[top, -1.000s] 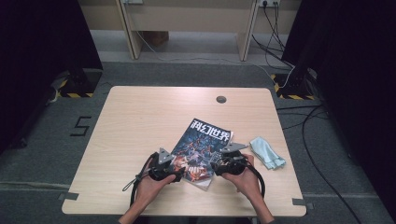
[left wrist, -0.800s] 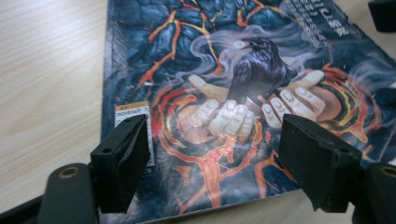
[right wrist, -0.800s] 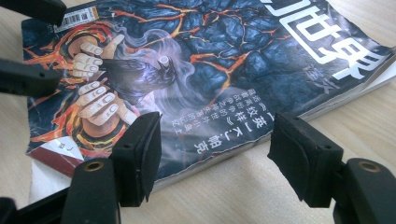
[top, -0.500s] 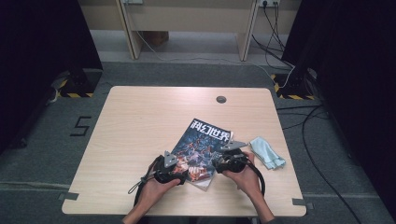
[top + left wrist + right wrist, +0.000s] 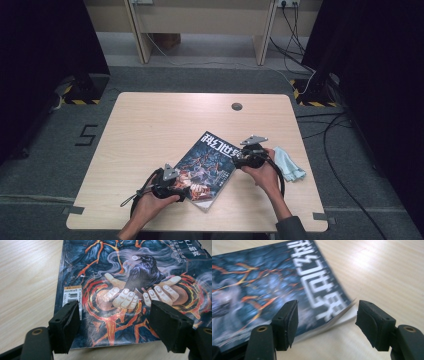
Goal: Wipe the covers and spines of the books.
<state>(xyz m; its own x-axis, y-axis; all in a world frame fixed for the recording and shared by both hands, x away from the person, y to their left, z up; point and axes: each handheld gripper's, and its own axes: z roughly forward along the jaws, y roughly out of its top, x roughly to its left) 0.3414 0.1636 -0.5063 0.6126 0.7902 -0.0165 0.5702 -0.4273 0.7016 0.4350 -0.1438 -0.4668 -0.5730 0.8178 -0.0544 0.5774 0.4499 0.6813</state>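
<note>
Glossy magazine (image 5: pixel 207 167) lies diagonally on the counter (image 5: pixel 150 130), left gripper (image 5: pixel 112 325) at its bottom edge, right gripper (image 5: pixel 327 322) at its title corner, both jaws open, gripping nothing.

Both grippers are black. The left gripper (image 5: pixel 186 192) and right gripper (image 5: pixel 235 159) each carry a grey three-cornered plate, brass-ringed screw holes beside blocky matte pads, and a looping black cable. A dark sleeve (image 5: pixel 292 230) covers one forearm.
</note>
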